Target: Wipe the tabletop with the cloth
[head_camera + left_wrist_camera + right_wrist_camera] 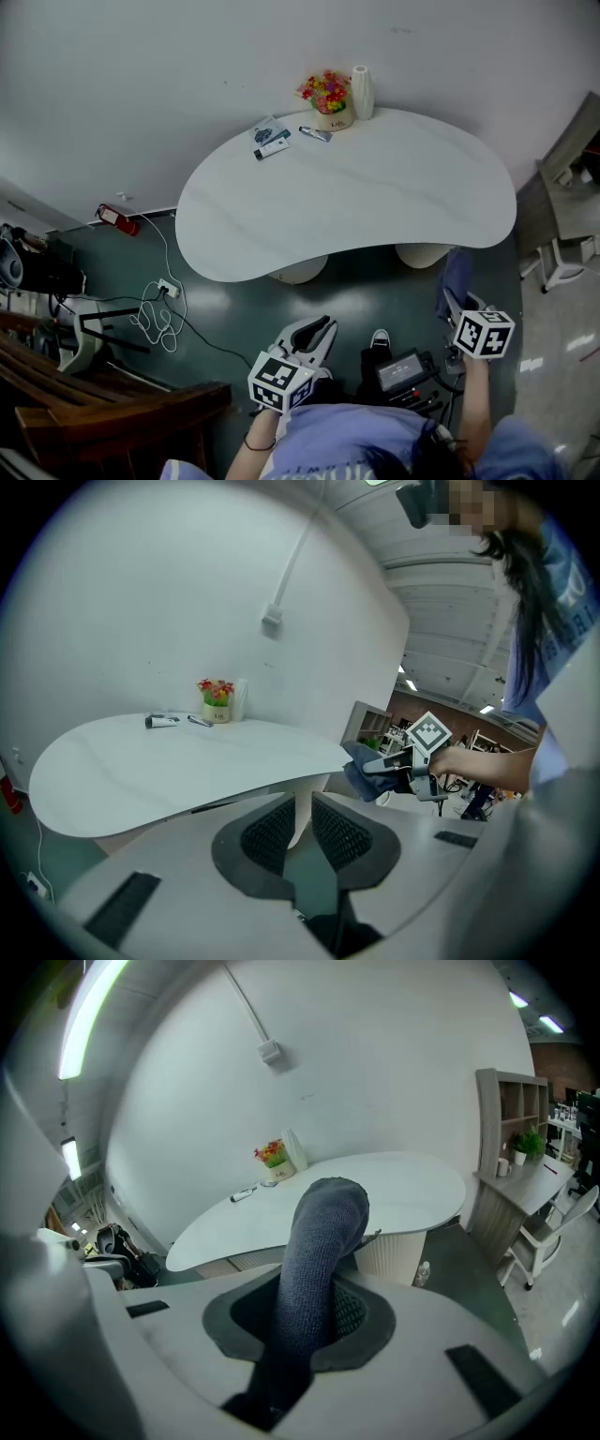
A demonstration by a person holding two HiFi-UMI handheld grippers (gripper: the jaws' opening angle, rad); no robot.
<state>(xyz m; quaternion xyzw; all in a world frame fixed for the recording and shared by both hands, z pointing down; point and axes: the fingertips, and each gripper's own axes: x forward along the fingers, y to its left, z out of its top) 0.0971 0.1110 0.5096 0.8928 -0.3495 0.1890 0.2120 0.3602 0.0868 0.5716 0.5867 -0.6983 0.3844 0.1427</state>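
A white bean-shaped table stands ahead of me, seen from above in the head view. My right gripper hangs below the table's right front edge, shut on a blue-grey cloth. In the right gripper view the cloth stands up between the jaws and hides part of the table. My left gripper is over the floor in front of the table, shut with only a thin slit and nothing in it. The left gripper view looks past its own tips to the table and the cloth.
At the table's far edge are a flower pot, a white cylinder, a tube and a pen. The floor holds a power strip with cables and a black device. A wooden bench stands left, grey furniture right.
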